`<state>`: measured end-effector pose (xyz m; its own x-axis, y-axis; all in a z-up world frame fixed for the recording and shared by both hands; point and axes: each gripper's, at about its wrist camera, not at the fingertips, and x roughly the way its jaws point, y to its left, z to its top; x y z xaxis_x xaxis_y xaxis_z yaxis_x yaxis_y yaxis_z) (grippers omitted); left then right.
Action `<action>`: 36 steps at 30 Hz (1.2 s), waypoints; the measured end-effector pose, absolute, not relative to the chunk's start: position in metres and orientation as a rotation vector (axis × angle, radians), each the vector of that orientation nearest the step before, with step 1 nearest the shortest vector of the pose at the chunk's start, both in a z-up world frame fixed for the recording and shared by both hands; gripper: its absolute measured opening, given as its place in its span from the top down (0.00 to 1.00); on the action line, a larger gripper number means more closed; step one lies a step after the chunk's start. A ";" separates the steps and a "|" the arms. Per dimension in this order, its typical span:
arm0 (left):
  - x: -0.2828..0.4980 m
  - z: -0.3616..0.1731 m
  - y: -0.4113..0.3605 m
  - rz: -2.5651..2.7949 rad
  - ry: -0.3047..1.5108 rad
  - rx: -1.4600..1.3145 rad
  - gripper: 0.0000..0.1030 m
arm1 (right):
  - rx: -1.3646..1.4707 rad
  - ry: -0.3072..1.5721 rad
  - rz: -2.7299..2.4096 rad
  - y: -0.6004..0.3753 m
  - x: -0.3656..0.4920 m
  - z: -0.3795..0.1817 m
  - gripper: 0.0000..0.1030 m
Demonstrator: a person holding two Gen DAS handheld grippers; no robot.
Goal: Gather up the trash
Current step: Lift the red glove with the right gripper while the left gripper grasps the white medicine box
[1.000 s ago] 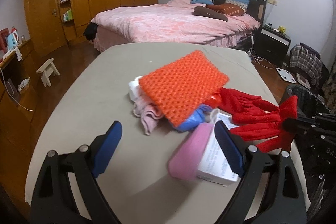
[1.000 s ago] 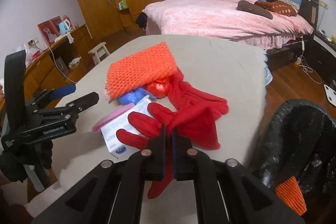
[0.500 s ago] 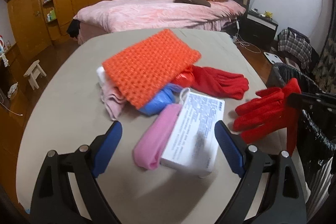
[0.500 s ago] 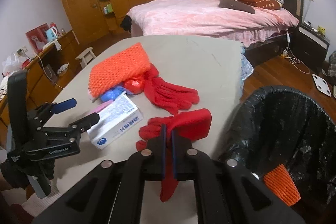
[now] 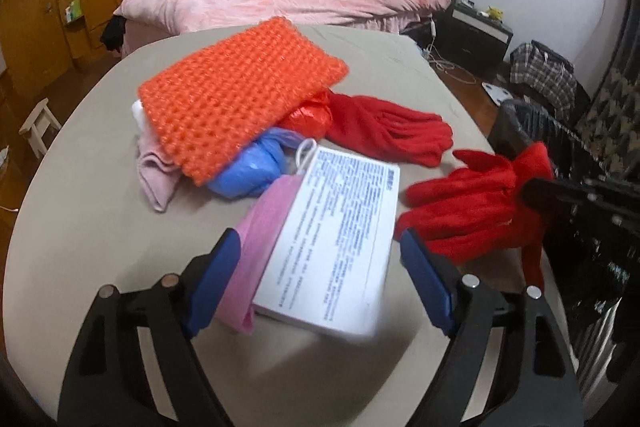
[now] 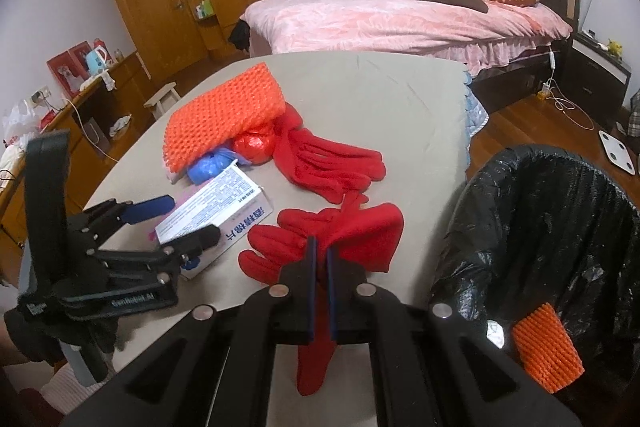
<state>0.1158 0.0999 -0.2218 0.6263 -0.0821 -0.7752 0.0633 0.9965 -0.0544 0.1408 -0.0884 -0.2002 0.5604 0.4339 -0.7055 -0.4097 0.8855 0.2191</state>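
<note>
A white printed box [image 5: 332, 239] lies on the beige table [image 5: 80, 227] beside a pink flat piece [image 5: 260, 227]. My left gripper [image 5: 320, 267] straddles both; its jaws are closing, with a gap still showing at the right blue pad [image 5: 424, 283]. My right gripper [image 6: 319, 255] is shut on a red glove [image 6: 352, 231] that hangs near the table's right edge. A second red glove [image 6: 332, 167] lies flat behind it. Further back an orange knitted pad [image 5: 240, 87] covers a blue bag [image 5: 248, 167] and a red plastic bag [image 5: 308, 115].
A bin lined with a black bag [image 6: 560, 227] stands off the table's right edge, with an orange knitted piece [image 6: 546, 347] inside. A pale pink cloth [image 5: 156, 171] pokes out under the orange pad. A bed and a wooden wardrobe stand behind the table.
My left gripper came forward and down until the white box sits between its jaws, which have narrowed. My right gripper carried the red glove off the pile, toward the bin.
</note>
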 end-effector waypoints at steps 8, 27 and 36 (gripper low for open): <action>0.116 -0.227 0.095 -0.104 0.902 -0.018 0.44 | 0.034 0.855 0.491 -0.091 0.141 -0.203 0.95; 0.106 -0.205 0.101 -0.020 0.816 0.054 0.43 | 0.026 0.855 0.500 -0.088 0.137 -0.196 0.95; 0.086 -0.196 0.105 -0.026 0.775 0.058 0.35 | 0.027 0.870 0.499 -0.089 0.140 -0.199 0.95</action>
<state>0.0862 0.1050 -0.1961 0.7140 -0.0021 -0.7001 0.0448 0.9981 0.0427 0.1395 -0.0886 -0.1994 0.5377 0.4306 -0.7249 -0.4090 0.8850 0.2224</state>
